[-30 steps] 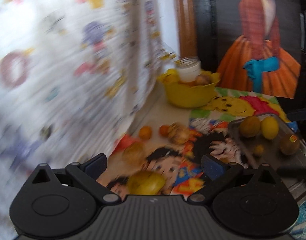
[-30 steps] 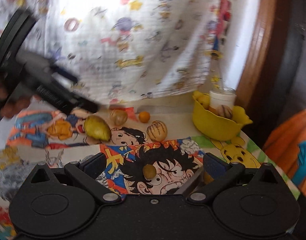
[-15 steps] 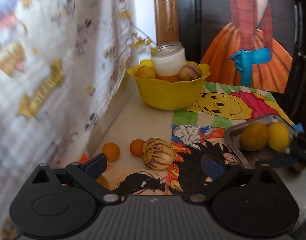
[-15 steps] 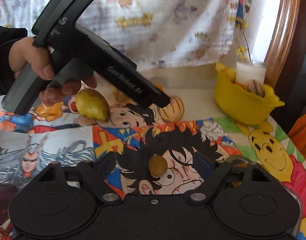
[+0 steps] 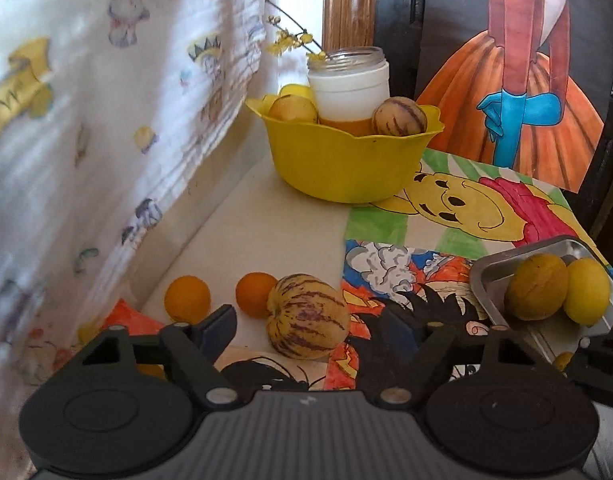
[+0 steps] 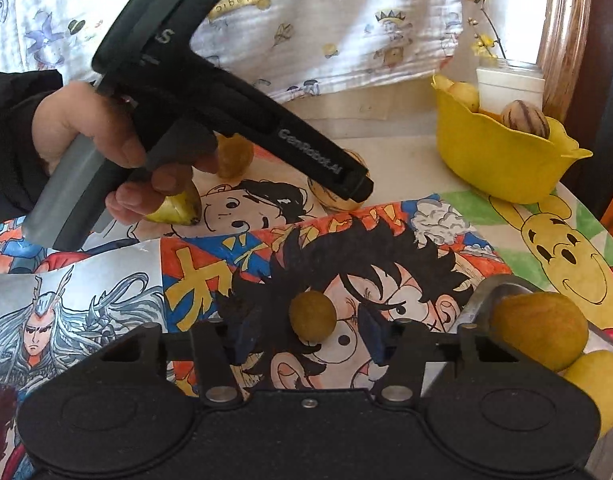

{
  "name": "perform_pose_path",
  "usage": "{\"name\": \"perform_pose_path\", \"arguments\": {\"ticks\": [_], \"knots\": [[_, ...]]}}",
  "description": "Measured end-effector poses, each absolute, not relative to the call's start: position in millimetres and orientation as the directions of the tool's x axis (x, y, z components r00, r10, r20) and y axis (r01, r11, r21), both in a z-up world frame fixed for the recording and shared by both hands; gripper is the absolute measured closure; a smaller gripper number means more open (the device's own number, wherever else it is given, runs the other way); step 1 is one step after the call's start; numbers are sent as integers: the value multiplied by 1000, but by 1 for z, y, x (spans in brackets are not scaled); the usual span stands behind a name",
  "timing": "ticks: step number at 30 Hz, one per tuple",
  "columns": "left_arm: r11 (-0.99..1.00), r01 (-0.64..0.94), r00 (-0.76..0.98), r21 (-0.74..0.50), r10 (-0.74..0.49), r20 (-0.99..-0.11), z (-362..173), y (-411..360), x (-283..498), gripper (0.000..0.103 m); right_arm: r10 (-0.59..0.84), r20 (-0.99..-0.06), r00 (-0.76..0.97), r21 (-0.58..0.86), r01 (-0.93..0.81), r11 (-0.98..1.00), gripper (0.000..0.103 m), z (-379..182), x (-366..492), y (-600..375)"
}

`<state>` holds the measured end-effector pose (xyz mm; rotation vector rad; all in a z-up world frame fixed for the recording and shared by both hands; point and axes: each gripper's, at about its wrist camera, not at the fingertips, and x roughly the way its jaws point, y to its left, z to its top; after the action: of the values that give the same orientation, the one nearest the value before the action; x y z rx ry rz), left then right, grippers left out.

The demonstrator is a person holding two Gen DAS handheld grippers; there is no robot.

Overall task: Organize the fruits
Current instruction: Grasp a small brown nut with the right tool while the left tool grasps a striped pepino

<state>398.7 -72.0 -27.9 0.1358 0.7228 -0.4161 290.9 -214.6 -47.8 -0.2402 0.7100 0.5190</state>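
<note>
The left gripper [image 5: 308,330] brackets a round cream fruit with purple stripes [image 5: 307,327], jaws closing but pads not yet touching it; two small orange fruits [image 5: 222,296] sit just beyond its left finger. The right gripper [image 6: 304,334] closes likewise around a small olive-brown round fruit [image 6: 312,314], ungripped. The shallow metal tray [image 5: 486,280], right of both, holds yellowish fruits, likely the destination.

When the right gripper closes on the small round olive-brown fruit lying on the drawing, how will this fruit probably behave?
The small round fruit looks almost spherical and lies on flat paper, so it would probably roll if a pad nudges it first. It sits between the closing jaws of the right gripper, seemingly untouched. Its smooth skin may slip. It is likely light.
</note>
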Motion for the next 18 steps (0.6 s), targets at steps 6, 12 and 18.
{"name": "perform_pose_path", "arguments": {"ticks": [6, 12, 18], "knots": [[918, 389, 629, -78, -326, -706, -35, -72, 412, 35, 376, -679, 630, -21, -530, 848, 55, -53, 294, -212], [924, 372, 621, -89, -320, -715, -39, -72, 419, 37, 389, -674, 628, -8, -533, 846, 61, -55, 295, -213], [932, 346, 606, -106, -308, -733, -44, -73, 423, 46, 392, -668, 632, 3, -525, 851, 66, -55, 295, -213]]}}
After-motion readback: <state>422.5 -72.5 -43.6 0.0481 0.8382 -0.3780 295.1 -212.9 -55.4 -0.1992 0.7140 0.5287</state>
